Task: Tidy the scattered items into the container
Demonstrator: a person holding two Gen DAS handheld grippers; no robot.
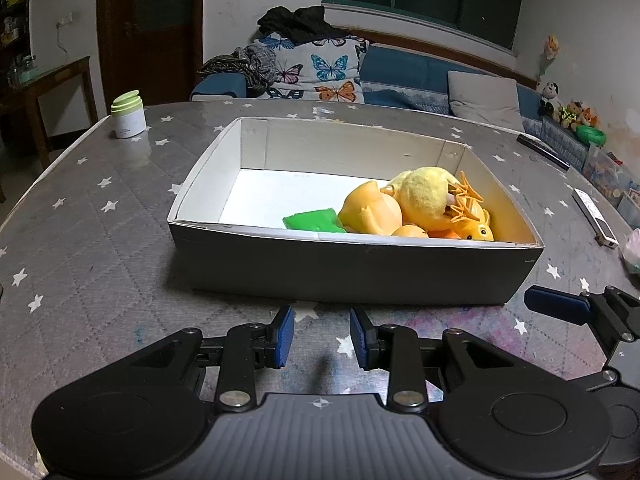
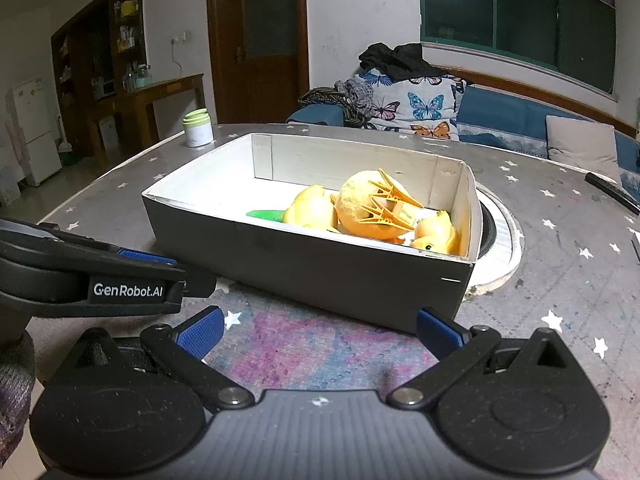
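A grey cardboard box [image 1: 352, 268] with a white inside stands on the table. In its right half lie a yellow plush toy [image 1: 424, 196], yellow rubber ducks [image 1: 370, 210], an orange clip [image 1: 466, 200] and a green piece [image 1: 314, 220]. The box also shows in the right wrist view [image 2: 320, 268], with the plush toy [image 2: 356, 204], the ducks [image 2: 312, 206] and the clip [image 2: 390, 200] inside. My left gripper [image 1: 322, 336] is in front of the box, jaws a little apart, empty. My right gripper [image 2: 320, 332] is wide open and empty, in front of the box.
A white jar with a green lid [image 1: 128, 116] stands at the table's far left. A remote [image 1: 594, 216] and a dark bar [image 1: 542, 150] lie at the right. A round inset [image 2: 500, 236] lies under the box's right end. A sofa stands behind the table.
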